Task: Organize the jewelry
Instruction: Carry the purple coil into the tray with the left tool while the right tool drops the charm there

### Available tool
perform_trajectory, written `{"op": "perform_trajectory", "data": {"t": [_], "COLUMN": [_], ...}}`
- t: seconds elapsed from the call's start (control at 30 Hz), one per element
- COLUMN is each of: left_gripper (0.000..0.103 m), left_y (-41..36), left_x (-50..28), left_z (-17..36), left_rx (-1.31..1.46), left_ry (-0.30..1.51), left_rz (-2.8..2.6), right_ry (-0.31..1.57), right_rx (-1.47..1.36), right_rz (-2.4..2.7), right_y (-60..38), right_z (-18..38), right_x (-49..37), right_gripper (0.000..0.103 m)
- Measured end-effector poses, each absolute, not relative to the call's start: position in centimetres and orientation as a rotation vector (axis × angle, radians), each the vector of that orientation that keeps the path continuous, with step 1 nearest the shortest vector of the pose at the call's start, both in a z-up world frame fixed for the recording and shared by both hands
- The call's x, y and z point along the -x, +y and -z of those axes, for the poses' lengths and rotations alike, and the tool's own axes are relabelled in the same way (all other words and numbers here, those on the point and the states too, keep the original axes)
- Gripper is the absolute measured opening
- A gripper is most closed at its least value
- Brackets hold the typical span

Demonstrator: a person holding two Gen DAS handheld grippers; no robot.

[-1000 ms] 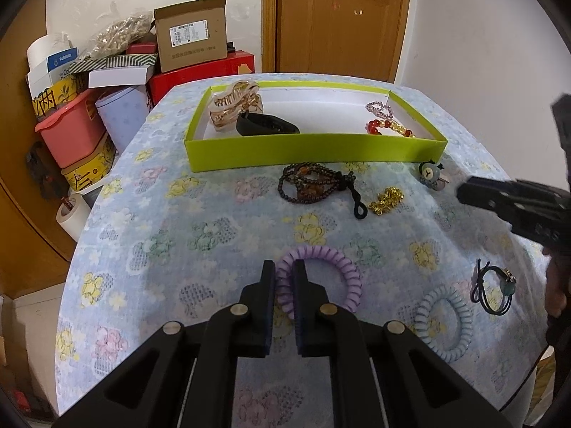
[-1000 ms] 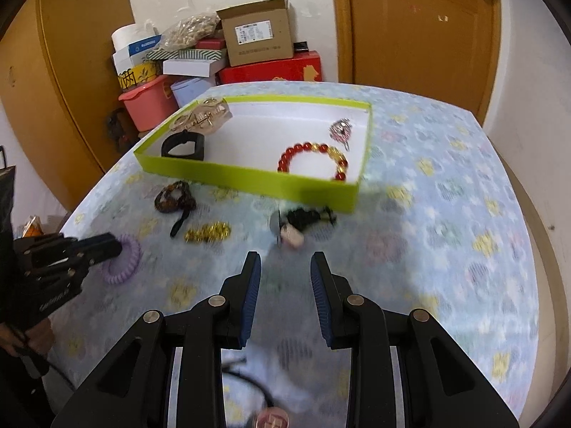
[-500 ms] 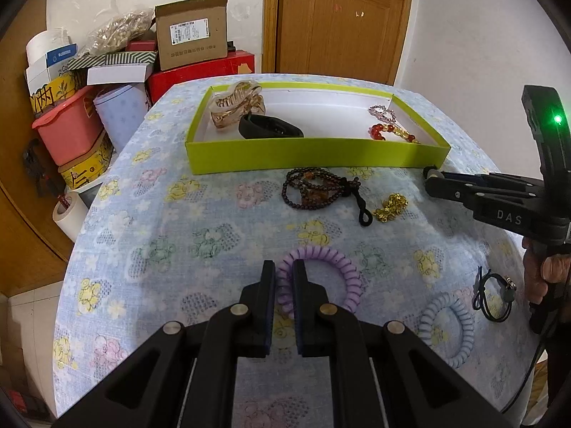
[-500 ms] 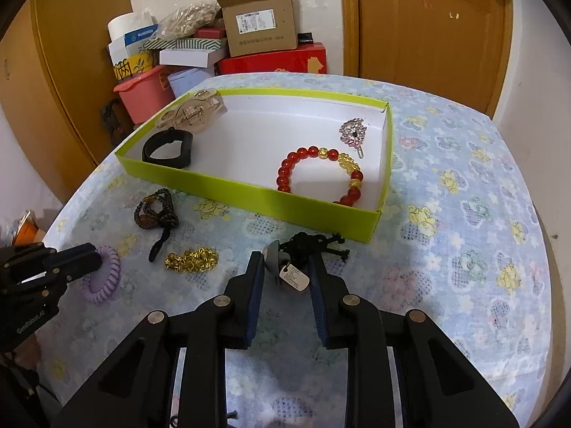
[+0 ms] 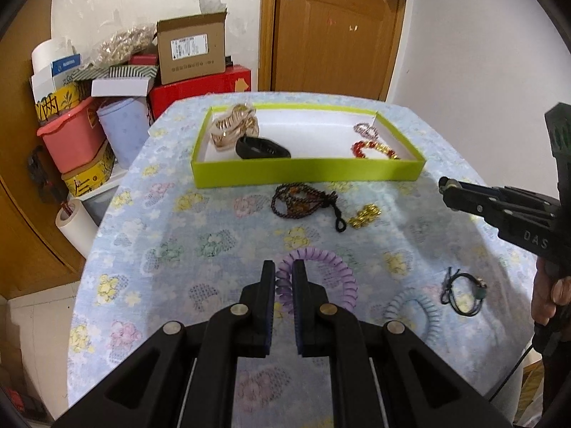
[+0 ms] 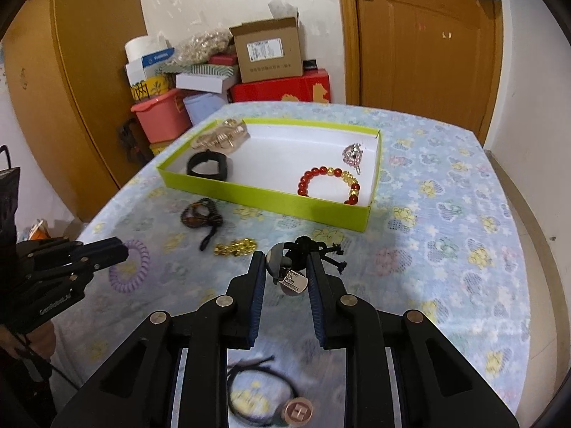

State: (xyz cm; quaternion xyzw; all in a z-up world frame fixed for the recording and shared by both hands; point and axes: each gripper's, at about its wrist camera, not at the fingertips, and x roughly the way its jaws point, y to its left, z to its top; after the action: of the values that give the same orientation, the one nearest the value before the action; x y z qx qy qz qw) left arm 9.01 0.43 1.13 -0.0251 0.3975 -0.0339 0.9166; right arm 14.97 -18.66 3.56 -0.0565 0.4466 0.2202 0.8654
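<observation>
Right wrist view is showing the right gripper (image 6: pixel 287 271) pinching, jaws nearly together, a black corded charm (image 6: pixel 303 255) with a dangling tag, just in front of the green tray (image 6: pixel 264 198) sitting mid-frame. Its jaws have just been closing, with the charm between them. To my eye the grip is catching only part of the piece, so the loose cord and tag could be snagging on the tray's near wall or slipping free during a carry over it. Left wrist view is showing the left gripper (image 5: pixel 283 278) nipping, jaws almost closed, the near coil of a purple spiral hair tie (image 5: pixel 321 274) at lower centre; that springy coil may be popping out. Room inside the tray is lying open in its middle, between the black band (image 6: pixel 207 164) and the red bead bracelet (image 6: pixel 330 185). Beads (image 5: pixel 303 203) and a gold chain (image 5: pixel 365 215) are crowding the cloth before the tray.
</observation>
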Motion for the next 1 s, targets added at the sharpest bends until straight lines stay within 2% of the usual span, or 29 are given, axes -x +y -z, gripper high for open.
{"op": "perform_trajectory", "data": {"t": [0.57, 1.0], "left_gripper": [0.010, 0.010], "left_y": [-0.4, -0.1], "left_x": [-6.1, -8.8], "left_z": [-5.4, -6.6], "left_rx": [0.045, 0.044], "left_ry": [0.730, 0.733], "left_rz": [0.107, 0.109], "right_ry": [0.852, 0.849], "right_rx": [0.111, 0.107], "right_rz": [-0.467, -0.471], "right_y": [-19.6, -19.7], "right_z": [-8.0, -8.4], "right_x": [-11.3, -13.0], "right_gripper": [0.024, 0.024]}}
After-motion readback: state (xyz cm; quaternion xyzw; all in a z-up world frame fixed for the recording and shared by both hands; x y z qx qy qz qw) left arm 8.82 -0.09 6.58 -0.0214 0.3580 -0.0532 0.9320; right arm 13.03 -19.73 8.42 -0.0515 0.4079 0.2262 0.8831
